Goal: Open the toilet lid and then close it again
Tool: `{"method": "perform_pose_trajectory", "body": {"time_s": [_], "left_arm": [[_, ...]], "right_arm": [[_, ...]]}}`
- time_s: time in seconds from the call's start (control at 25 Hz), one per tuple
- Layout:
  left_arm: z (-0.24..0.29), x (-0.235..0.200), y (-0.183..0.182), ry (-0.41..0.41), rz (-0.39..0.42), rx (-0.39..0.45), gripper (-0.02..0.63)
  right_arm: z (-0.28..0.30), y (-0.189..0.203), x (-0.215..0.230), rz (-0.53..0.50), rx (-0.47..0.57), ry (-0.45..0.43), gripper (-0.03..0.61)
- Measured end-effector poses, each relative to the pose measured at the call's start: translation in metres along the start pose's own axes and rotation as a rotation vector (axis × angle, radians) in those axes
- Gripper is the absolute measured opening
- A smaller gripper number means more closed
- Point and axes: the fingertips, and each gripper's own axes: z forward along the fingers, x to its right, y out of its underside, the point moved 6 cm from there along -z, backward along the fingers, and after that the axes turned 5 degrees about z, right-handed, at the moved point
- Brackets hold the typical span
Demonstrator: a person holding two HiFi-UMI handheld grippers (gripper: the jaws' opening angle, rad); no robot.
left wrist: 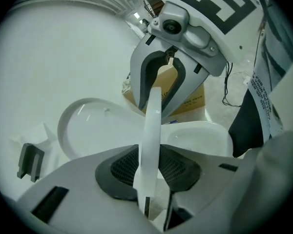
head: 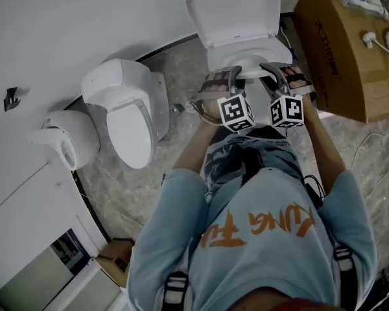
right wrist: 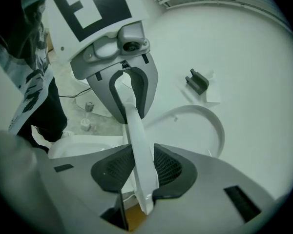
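Head view with both gripper views. The upper left is taken up by a curved white wall (head: 84, 24), and a grey marbled floor (head: 181, 135) is laid below it. The lower half of the head view is filled by the person's light blue shirt (head: 266, 238), which is printed with orange lettering. A white toilet (head: 246, 57) is set at top centre. A second toilet (head: 126, 109) is placed to its left, and a smaller white fixture (head: 61, 138) is seen further left. A brown cardboard box (head: 340, 50) is stood just right of the first toilet.

The toilet lid (head: 233, 11) is shown raised and tilted above the bowl, with its front edge nearest the person. That edge is gripped by the left gripper (head: 225, 71) and the right gripper (head: 275, 70), which are placed side by side, each topped by a marker cube (head: 236, 112).

In the left gripper view the jaws are closed on the thin white rim of the lid, which is seen edge-on between the dark pads (left wrist: 124, 167). The same grip is shown in the right gripper view, where the rim is pressed between the pads (right wrist: 173, 167). In each of these views the other gripper is seen beyond, on the same rim
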Motion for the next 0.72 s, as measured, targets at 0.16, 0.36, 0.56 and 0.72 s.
{"method": "perform_pose_trajectory", "body": {"time_s": [0.16, 0.36, 0.56, 0.72], "left_arm": [[0.006, -0.031, 0.003, -0.057, -0.065, 0.017, 0.118], [0.021, -0.071, 0.007, -0.151, -0.092, -0.003, 0.104], [0.036, -0.106, 0.009, -0.170, -0.121, -0.019, 0.118], [0.050, -0.132, 0.014, -0.179, -0.097, -0.038, 0.123]], "right_arm": [[0.012, -0.006, 0.028, 0.022, 0.012, 0.090, 0.127], [0.034, -0.010, 0.064, 0.050, 0.045, 0.147, 0.134], [0.054, -0.013, 0.094, 0.036, 0.076, 0.190, 0.160], [0.073, -0.014, 0.119, 0.013, 0.108, 0.190, 0.172]]}}
